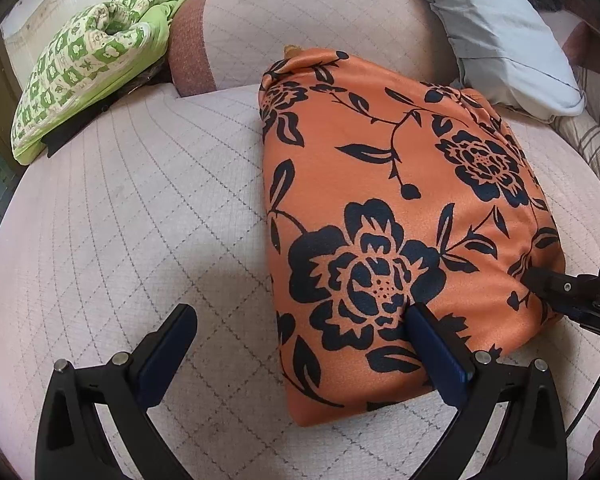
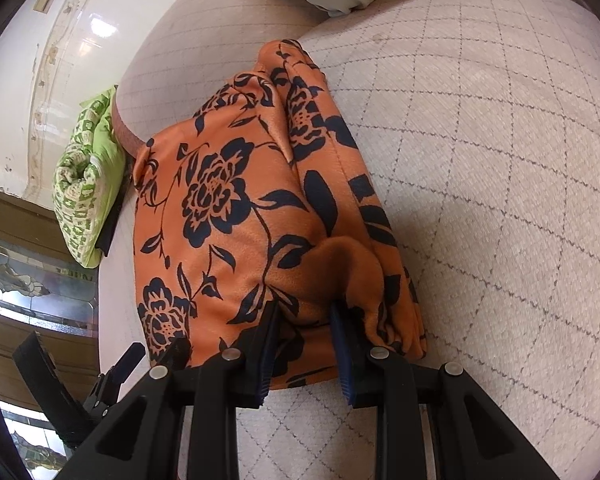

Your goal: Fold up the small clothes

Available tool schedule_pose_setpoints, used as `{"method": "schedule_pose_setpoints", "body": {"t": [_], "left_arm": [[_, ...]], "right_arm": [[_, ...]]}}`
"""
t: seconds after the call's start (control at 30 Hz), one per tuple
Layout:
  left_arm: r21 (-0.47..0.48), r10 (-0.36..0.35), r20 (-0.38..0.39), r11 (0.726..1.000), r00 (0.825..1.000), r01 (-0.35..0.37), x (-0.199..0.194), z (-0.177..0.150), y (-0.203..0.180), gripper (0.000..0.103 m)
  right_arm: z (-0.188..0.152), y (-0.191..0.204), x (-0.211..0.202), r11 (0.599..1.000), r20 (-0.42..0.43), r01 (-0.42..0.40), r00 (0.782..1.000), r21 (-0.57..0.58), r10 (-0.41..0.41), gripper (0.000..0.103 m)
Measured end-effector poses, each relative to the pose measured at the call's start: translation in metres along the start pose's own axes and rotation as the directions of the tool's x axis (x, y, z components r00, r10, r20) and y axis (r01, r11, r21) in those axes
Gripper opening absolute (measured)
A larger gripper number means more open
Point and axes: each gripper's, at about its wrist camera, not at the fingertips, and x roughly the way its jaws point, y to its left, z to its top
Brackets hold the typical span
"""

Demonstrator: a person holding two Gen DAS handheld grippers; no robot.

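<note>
In the left wrist view, the left gripper (image 1: 300, 326) is wide open. Its right finger (image 1: 436, 348) rests on top of the orange cloth (image 1: 400, 200), near the front edge. Its left finger (image 1: 168, 352) is over the bare sofa seat (image 1: 120, 220), away from the cloth. It holds nothing. The orange cloth has big dark flowers and lies folded in a thick pile on the seat. At the right edge, the tip of the right gripper (image 1: 540, 280) pokes into the side of the cloth. A green quilt (image 1: 88, 60) lies far back on the left, and a grey pillow (image 1: 500, 32) leans at the back right.

In the right wrist view, the right gripper (image 2: 304, 332) is part way open. A bunch of the orange cloth (image 2: 240, 200) sits between its two blue fingers (image 2: 344, 344), at the near end of the pile. I cannot tell if it grips the cloth tight. The cloth lies on the seat (image 2: 500, 160), with loose folds along its right side. The left gripper (image 2: 148, 354) shows at the bottom left, touching the cloth's corner. The green quilt (image 2: 88, 176) sits back on the left.
</note>
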Motion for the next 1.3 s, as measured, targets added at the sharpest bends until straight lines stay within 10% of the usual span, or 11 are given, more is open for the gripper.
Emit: {"method": "schedule_pose_setpoints", "body": {"t": [1.0, 1.1, 1.17, 1.3], "left_arm": [[0.114, 0.142, 0.085, 0.982, 0.986, -0.152, -0.033, 0.01, -0.023, 0.103], [0.099, 0.143, 0.104, 0.983, 0.984, -0.153, -0.042, 0.011, -0.023, 0.103], [0.092, 0.145, 0.118, 0.983, 0.982, -0.156, -0.047, 0.012, -0.021, 0.103], [0.094, 0.141, 0.137, 0.984, 0.98, -0.155, -0.053, 0.015, -0.022, 0.103]], "right_arm": [[0.012, -0.005, -0.032, 0.993, 0.052, -0.089, 0.994, -0.08, 0.093, 0.032], [0.012, -0.004, -0.047, 0.991, 0.102, -0.088, 0.99, -0.102, 0.099, 0.044], [0.011, -0.004, -0.057, 0.99, 0.142, -0.089, 0.984, -0.108, 0.104, 0.071], [0.015, -0.006, -0.062, 0.993, 0.168, -0.069, 0.982, -0.095, 0.084, 0.071]]}}
